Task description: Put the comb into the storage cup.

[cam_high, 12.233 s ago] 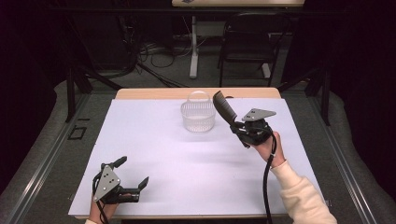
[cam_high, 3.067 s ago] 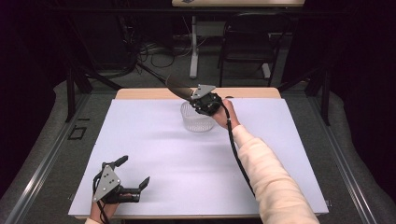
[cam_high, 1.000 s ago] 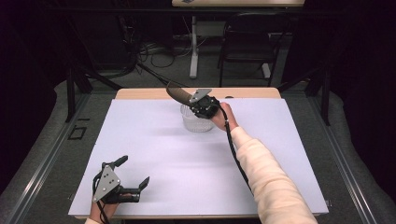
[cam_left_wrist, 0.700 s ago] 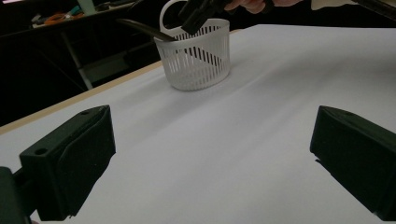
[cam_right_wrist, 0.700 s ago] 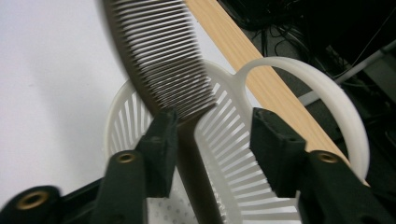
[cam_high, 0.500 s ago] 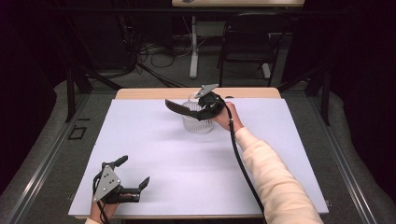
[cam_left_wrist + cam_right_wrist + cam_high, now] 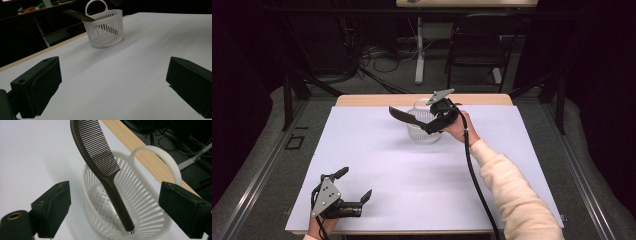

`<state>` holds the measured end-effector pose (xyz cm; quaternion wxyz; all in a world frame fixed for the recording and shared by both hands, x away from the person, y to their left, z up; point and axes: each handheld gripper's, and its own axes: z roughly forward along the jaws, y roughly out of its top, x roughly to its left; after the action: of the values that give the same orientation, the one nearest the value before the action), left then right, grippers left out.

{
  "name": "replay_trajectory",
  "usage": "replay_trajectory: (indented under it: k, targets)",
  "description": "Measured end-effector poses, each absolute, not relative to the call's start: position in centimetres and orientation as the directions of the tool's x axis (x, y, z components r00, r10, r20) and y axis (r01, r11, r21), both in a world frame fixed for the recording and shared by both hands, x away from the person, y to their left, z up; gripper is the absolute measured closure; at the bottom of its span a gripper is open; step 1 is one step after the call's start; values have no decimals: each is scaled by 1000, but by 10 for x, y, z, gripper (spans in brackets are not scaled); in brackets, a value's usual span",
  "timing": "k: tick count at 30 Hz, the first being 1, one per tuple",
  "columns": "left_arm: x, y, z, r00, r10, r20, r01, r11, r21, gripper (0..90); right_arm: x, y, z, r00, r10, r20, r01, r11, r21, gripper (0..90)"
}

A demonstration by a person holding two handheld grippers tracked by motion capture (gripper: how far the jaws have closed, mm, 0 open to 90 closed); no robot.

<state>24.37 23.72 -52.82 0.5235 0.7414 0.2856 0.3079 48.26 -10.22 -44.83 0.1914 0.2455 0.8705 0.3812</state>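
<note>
Comb [image 7: 100, 155]: dark, handle end down inside the white basket [image 7: 150, 220], toothed end leaning out over the rim.
Right gripper [image 7: 432, 126]: jaws have just been opening, now wide and clear of the comb.
Left gripper [image 7: 354, 192]: open, idle near the table's [image 7: 377, 150] front edge.
Progress: comb delivered, release looks done; only withdrawal remains.
Change: moments ago the right gripper clasped the comb above the basket.
</note>
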Motion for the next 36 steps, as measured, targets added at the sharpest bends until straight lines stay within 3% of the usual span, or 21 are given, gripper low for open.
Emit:
replay_trajectory:
  k: [13,36]
  targets:
    - [245,235,-528,650,741,165,100,-299,949,0,467,-118,-446,-810,576,-108,310,578,755,0]
    - [246,235,-528,656,736,167,97,-302,949,0,428,-161,-449,-813,578,-61,339,557,759,0]
